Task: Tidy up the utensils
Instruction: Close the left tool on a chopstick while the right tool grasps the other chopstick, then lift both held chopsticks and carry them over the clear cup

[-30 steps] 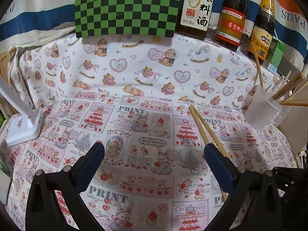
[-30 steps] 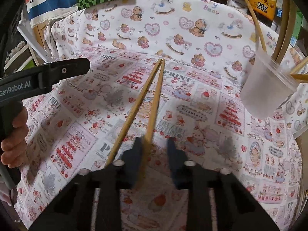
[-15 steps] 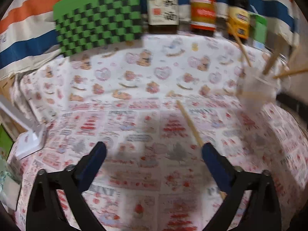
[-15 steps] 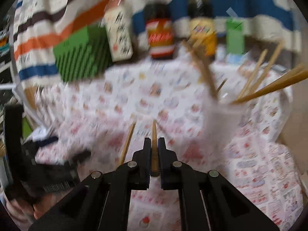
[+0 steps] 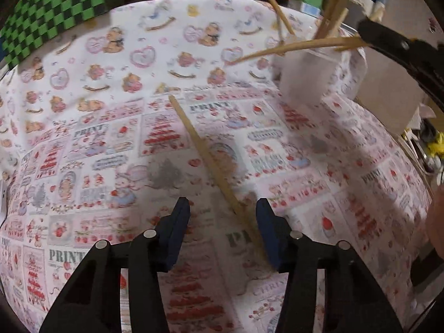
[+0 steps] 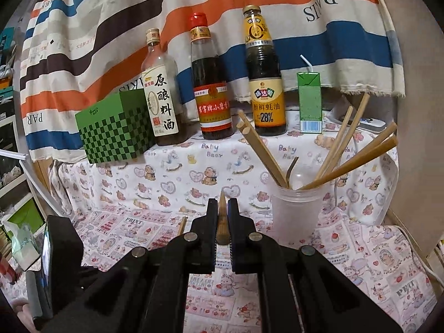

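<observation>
On the left, our left gripper (image 5: 223, 231) has just been narrowing from wide to about half; one chopstick (image 5: 206, 155) still lies on the cloth (image 5: 83, 138), its near end between the jaws and hard against the right pad, though we cannot tell if it is pinched yet. In the middle, the pair that lay side by side a second ago is now split; our right gripper (image 6: 222, 208) is clamped tight on the other chopstick (image 6: 222, 216) and carries it clear of the cloth. To the right stands the cup (image 6: 301, 208), already bristling with sticks; we judge that one goes in next.
</observation>
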The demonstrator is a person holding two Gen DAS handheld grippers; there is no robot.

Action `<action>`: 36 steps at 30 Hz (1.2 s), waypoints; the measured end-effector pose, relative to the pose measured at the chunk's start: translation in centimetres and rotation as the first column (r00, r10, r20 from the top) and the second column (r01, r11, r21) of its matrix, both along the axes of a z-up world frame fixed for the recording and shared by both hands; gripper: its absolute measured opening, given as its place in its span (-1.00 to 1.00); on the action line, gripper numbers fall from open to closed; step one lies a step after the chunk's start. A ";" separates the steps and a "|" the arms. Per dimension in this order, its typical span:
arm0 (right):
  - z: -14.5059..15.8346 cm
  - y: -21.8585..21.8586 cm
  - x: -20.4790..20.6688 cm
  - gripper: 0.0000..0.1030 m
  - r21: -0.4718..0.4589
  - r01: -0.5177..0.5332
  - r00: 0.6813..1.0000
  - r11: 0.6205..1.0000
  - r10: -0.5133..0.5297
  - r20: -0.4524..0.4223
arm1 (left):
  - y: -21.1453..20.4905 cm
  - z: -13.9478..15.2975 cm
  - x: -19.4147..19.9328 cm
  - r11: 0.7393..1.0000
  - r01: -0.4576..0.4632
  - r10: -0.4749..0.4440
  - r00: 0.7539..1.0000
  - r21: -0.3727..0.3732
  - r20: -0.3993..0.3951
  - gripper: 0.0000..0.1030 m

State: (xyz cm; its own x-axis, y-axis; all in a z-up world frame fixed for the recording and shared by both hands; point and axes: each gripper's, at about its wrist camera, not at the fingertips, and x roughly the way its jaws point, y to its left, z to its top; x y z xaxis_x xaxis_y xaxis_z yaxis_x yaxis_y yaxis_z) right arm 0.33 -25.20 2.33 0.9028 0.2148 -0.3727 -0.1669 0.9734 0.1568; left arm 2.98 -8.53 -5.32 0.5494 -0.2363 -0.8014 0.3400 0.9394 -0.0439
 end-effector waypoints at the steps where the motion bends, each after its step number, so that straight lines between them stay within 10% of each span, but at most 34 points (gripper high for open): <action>1: -0.1 0.0 -0.1 -0.85 0.000 0.002 1.000 1.000 -0.002 0.002 | -0.1 -0.1 -0.2 1.000 0.006 -0.006 1.000 0.013 0.006 -0.05; 7: 0.0 0.0 -0.2 -0.85 -0.002 0.005 1.000 1.000 -0.005 0.011 | 0.1 -0.3 0.1 0.998 -0.018 0.017 1.000 0.060 0.011 -0.03; 15: 0.0 -0.2 0.0 -0.85 -0.001 0.011 1.000 1.000 -0.011 0.008 | 2.6 0.1 1.3 0.993 -0.114 0.115 0.993 0.044 -0.021 -0.88; 25: -0.1 -0.4 0.1 -0.85 0.005 0.011 1.000 1.000 -0.011 0.005 | 4.0 -0.4 1.5 0.983 -0.180 0.180 0.983 0.026 -0.021 -0.90; 36: 0.2 -0.9 -0.1 -0.85 0.050 -0.004 1.000 0.999 0.003 0.012 | 6.8 6.6 -1.7 0.966 -0.174 0.226 0.930 -0.193 0.291 -0.90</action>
